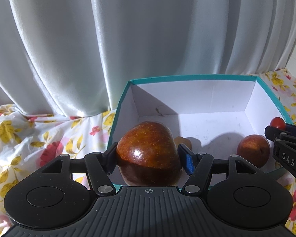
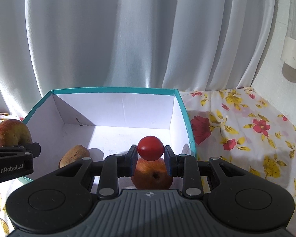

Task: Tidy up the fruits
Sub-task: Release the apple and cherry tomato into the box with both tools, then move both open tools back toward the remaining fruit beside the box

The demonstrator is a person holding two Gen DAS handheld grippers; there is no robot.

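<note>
My left gripper (image 1: 147,156) is shut on a large red apple (image 1: 148,150) and holds it over the near left corner of a teal box (image 1: 191,77) with a white inside. My right gripper (image 2: 150,154) is shut on a small red tomato (image 2: 150,147) above the box's (image 2: 112,90) near right part. A smaller reddish apple (image 2: 153,174) lies on the box floor under the tomato; it also shows in the left wrist view (image 1: 253,150). A brownish fruit (image 2: 75,155) lies at the box's near left, mostly hidden behind the apple in the left wrist view (image 1: 182,139).
The box stands on a flowered cloth (image 2: 246,130). A pale curtain (image 1: 108,39) hangs close behind the box. A wall with a white fitting (image 2: 293,57) is at the far right.
</note>
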